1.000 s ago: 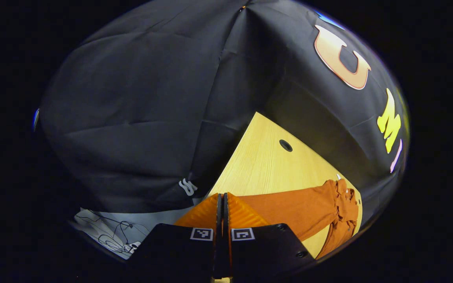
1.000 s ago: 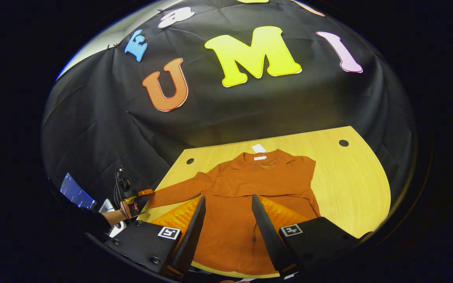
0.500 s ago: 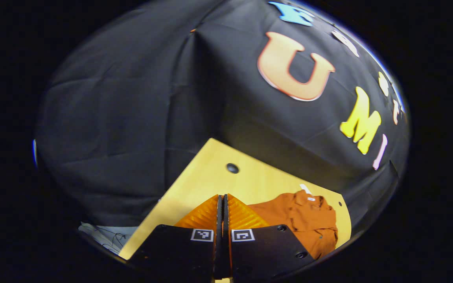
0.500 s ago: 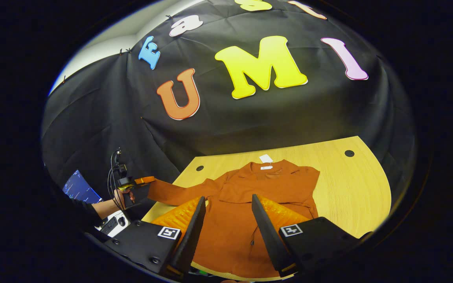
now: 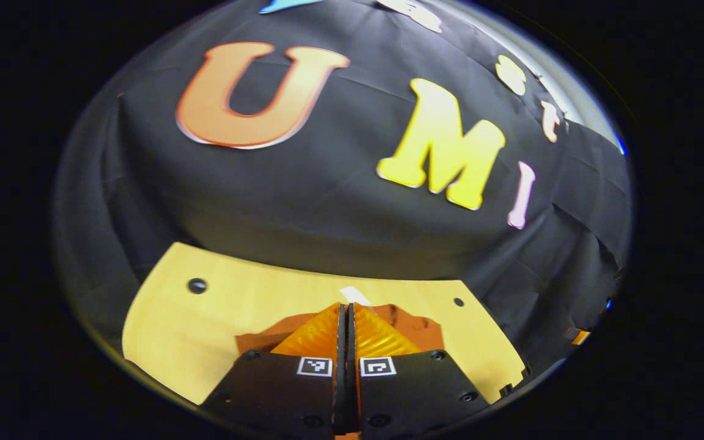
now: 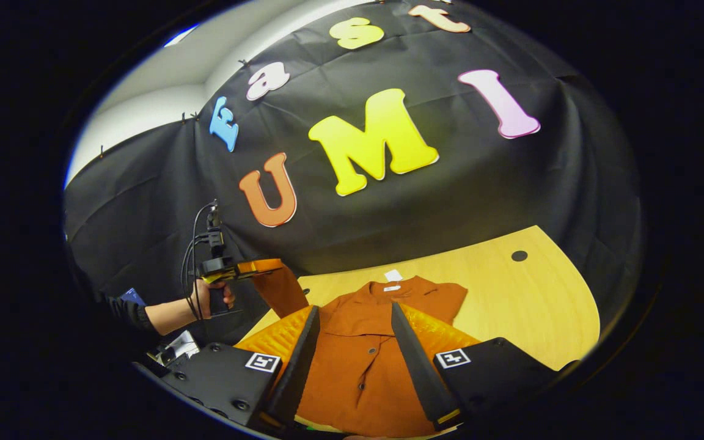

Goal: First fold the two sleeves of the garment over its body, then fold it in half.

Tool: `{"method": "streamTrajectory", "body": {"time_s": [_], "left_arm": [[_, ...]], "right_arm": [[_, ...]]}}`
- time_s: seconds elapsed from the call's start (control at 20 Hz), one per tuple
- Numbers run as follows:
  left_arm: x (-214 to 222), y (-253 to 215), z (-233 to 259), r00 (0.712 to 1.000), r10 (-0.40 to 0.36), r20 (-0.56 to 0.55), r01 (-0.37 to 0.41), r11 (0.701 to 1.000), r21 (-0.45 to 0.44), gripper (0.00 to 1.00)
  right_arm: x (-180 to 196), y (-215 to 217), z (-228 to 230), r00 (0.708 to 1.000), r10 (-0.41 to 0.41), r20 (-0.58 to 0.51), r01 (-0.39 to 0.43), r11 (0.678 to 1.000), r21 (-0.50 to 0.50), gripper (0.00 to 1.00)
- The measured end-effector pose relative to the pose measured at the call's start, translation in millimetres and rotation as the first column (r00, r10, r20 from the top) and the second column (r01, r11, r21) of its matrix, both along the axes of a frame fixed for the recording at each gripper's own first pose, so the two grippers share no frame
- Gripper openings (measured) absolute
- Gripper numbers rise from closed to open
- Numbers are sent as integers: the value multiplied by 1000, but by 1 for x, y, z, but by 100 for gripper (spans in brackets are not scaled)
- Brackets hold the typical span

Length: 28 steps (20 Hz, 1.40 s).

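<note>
A rust-orange button-front shirt (image 6: 358,360) lies flat on the wooden table (image 6: 541,299), collar and white tag (image 6: 393,275) toward the wall. In the right gripper view, a hand (image 6: 208,300) holds my left gripper (image 6: 266,266) up at the table's left side. It is shut on the cuff of the shirt's left sleeve (image 6: 282,290), which rises off the table. My right gripper (image 6: 354,307) hovers open over the shirt's lower front and touches nothing. In the left gripper view, the shut left gripper (image 5: 346,311) points across the shirt (image 5: 416,330) toward the wall.
The table has small round holes near its back corners (image 6: 519,255) (image 5: 197,285). Off its left edge lie a keyboard-like device (image 6: 172,348) and a bluish screen (image 6: 132,297). Bare wood lies to the shirt's right. The black cloth wall stands close behind.
The left gripper has lifted the sleeve cuff up off the table and swung inward, turning toward the wall. The right gripper has stayed open over the shirt, shifting slightly.
</note>
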State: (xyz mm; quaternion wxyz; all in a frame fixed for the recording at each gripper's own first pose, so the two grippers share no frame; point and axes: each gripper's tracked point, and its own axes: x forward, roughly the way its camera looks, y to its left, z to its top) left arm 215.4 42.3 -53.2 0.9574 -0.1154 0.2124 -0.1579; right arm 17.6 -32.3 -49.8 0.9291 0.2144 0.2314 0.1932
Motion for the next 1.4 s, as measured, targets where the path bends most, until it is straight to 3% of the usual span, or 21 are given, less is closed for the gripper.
{"method": "streamTrajectory", "body": {"time_s": [0.25,0.55,1.0,1.3,1.4], "left_arm": [[18,-147,-17,982,-184,-50,184,983,-9,2],[37,-248,-93,939,-309,-148,316,949,21,3],[85,-301,-214,905,-321,-278,335,942,4,3],[100,-305,-263,907,-280,-315,304,952,29,3],[102,-310,-267,920,-263,-291,278,960,12,4]], "right_arm": [[-16,-87,-10,995,-104,-4,104,995,-8,77],[-30,-153,-26,975,-219,-49,218,976,-21,77],[-64,-194,-63,938,-311,-155,293,948,-126,77],[-61,-186,-74,936,-297,-189,271,951,-149,77],[-54,-184,-78,936,-293,-193,266,952,-154,77]]}}
